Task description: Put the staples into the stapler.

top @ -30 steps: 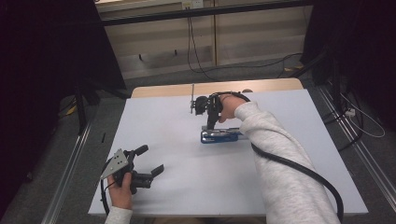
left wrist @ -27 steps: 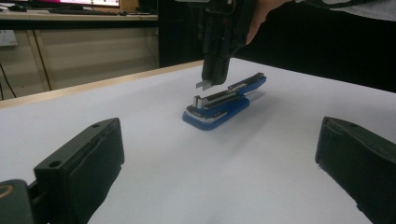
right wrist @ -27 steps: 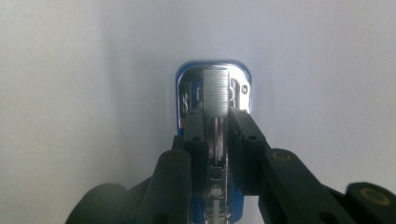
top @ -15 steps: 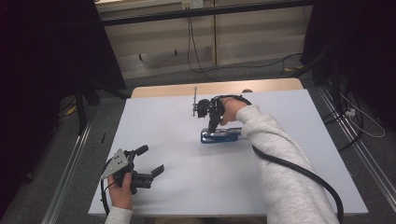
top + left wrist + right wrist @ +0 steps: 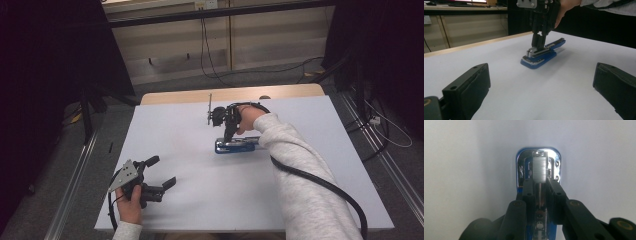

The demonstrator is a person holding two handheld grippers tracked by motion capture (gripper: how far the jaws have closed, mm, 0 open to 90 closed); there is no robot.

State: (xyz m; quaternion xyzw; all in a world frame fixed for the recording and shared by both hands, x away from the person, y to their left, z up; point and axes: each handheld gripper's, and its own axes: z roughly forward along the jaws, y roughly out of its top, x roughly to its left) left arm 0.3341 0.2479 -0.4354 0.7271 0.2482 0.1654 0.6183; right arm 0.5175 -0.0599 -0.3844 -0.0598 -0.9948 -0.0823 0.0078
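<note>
A blue stapler lies on the white table, right of centre and towards the far side. Its magazine is open, and a silver strip of staples sits in the chrome channel. My right gripper points straight down onto the stapler's left end. Its jaws are drawn in narrow on either side of the near end of the staple strip. The left gripper view shows the stapler with the right gripper standing on it. My left gripper rests open near the front left corner with nothing between its jaws.
The table's far edge is a bare wooden strip. Metal rails run along the floor on both sides, with cables at the right. The right gripper's thick black cable trails over the sleeve.
Almost nothing has changed: the right gripper has stayed on the stapler's left end, perhaps a touch lower. The left gripper has not moved.
</note>
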